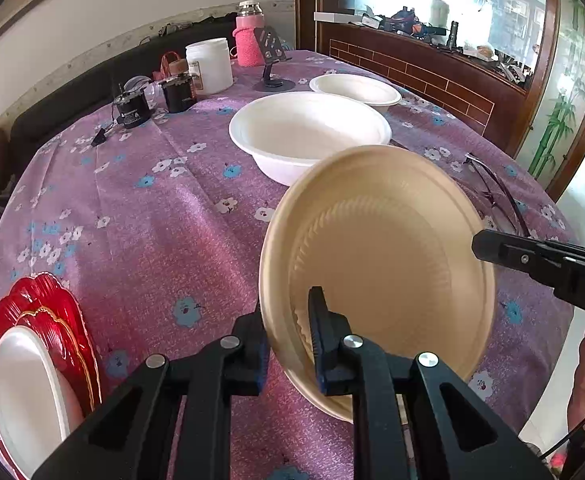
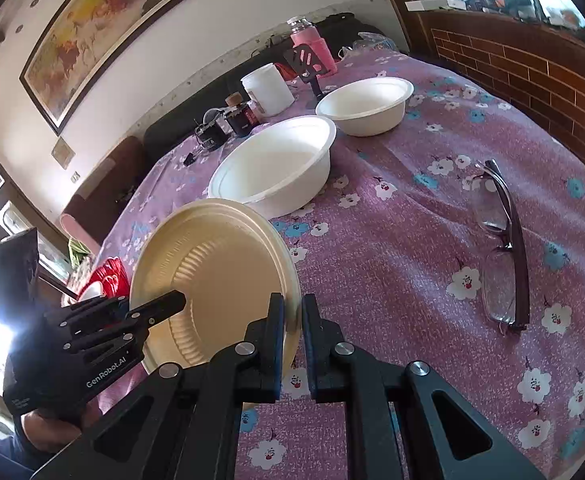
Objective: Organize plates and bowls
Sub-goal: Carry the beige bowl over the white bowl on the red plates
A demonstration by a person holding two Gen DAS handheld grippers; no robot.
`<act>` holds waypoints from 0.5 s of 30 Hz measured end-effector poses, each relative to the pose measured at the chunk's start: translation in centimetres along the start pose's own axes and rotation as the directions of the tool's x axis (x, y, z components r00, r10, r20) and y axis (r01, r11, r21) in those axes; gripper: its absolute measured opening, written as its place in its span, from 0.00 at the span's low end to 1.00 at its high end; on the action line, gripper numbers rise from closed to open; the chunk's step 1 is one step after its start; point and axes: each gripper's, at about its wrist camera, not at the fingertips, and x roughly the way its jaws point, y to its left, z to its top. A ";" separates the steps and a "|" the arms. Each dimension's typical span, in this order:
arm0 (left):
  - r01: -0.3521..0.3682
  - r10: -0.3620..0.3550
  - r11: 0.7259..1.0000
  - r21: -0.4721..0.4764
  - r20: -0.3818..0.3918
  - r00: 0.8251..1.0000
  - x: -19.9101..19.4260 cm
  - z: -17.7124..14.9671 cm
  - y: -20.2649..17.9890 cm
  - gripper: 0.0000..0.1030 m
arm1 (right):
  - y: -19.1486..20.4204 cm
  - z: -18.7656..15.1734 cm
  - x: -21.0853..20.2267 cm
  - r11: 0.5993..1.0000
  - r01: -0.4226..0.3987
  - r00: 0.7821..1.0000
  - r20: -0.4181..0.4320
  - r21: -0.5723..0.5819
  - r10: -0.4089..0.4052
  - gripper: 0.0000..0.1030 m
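A tan bowl [image 1: 376, 264] is held tilted above the purple floral tablecloth [image 1: 152, 220]. My left gripper [image 1: 288, 320] is shut on its near rim, one finger inside and one outside. My right gripper [image 2: 292, 320] is shut on the rim of the same tan bowl [image 2: 212, 272] at the opposite side. A large white bowl [image 1: 308, 132] stands behind it, and a smaller white bowl [image 1: 356, 88] farther back. They also show in the right wrist view: large white bowl [image 2: 276, 164], smaller white bowl [image 2: 366, 106]. Red plates with a white plate [image 1: 28, 376] on top lie at the left edge.
Eyeglasses [image 2: 500, 240] lie on the cloth to the right. At the back stand a white jar [image 1: 208, 64], a pink bottle [image 1: 248, 36], a phone stand [image 1: 272, 64] and two small dark jars [image 1: 156, 100]. A brick-pattern cabinet [image 1: 432, 84] borders the table's right side.
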 end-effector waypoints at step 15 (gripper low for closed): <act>-0.008 0.008 1.000 -0.006 0.027 1.000 -0.9 -0.2 0.3 0.16 | 0.9 0.2 -0.2 1.000 0.016 1.000 0.012 -0.026 -0.015 0.10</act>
